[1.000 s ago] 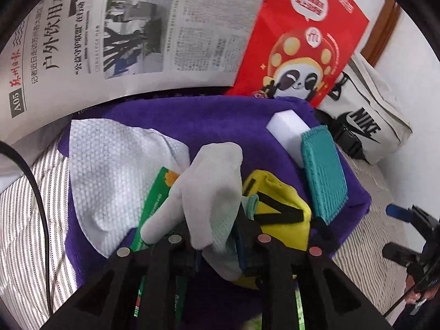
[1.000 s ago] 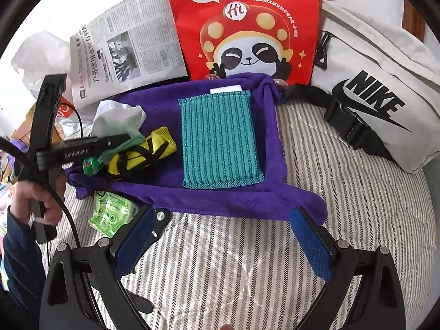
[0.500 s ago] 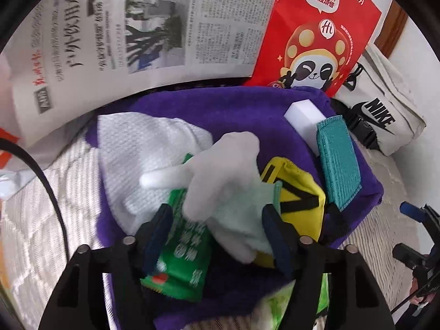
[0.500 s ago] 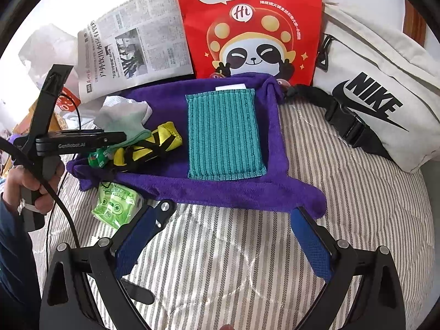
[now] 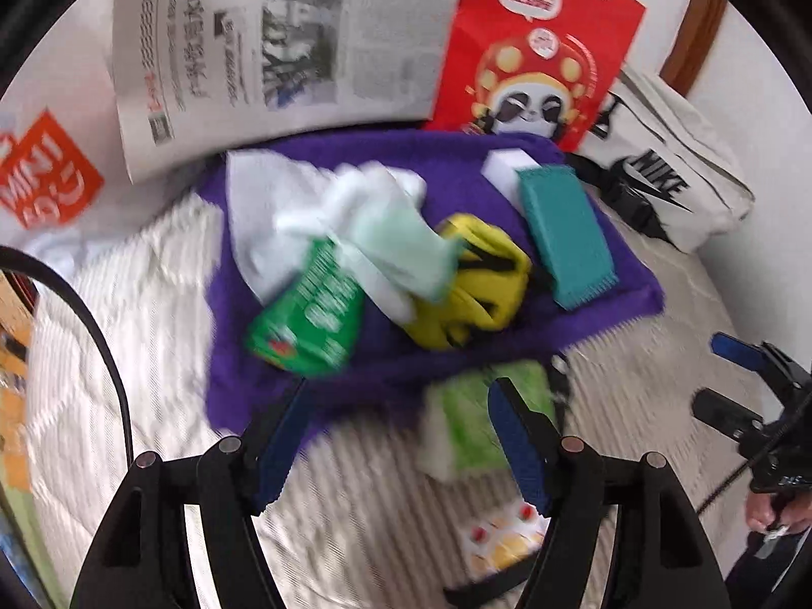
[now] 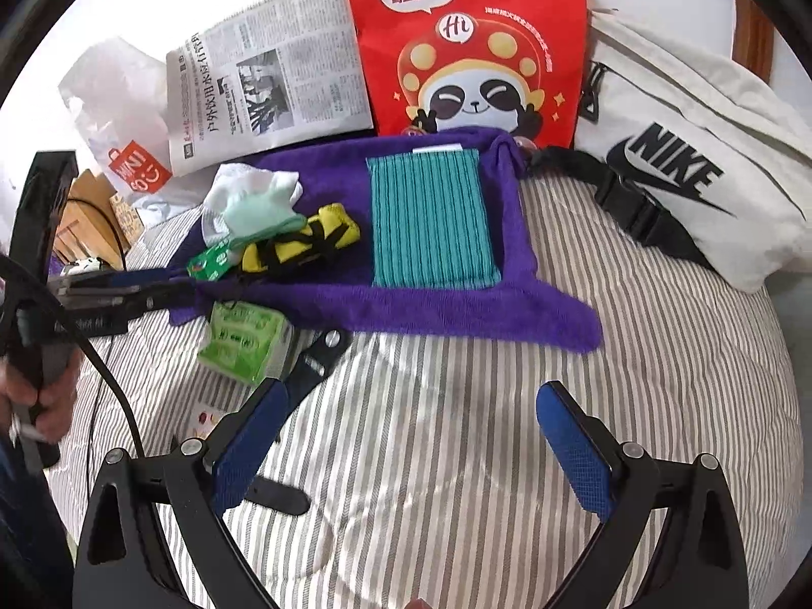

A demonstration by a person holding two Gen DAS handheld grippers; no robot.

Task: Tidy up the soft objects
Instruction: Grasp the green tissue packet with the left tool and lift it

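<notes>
A purple towel [image 5: 457, 188] lies spread on the striped bed. On it rest a white-and-mint glove [image 5: 385, 238], a yellow pouch with black straps [image 5: 477, 279], a teal ribbed pad [image 5: 563, 233], a white sponge block [image 5: 500, 165], a white cloth [image 5: 259, 203] and a green packet [image 5: 309, 314]. My left gripper [image 5: 396, 426] hovers open over the towel's near edge with nothing between its fingers. A light green tissue pack [image 5: 472, 426] lies just past its right finger. My right gripper [image 6: 411, 436] is open and empty over bare bedding, short of the towel [image 6: 436, 304].
A newspaper [image 5: 284, 51], a red panda bag [image 5: 533, 51] and a white Nike bag [image 6: 685, 172] stand behind the towel. A red-logo plastic bag [image 5: 45, 182] lies at far left. A black strap with a buckle [image 6: 314, 355] and a small picture card [image 5: 502, 543] lie on the bedding.
The left gripper opened, let go of the glove and pulled back to the towel's near edge. The glove now lies on the pile. The right gripper drew back slightly.
</notes>
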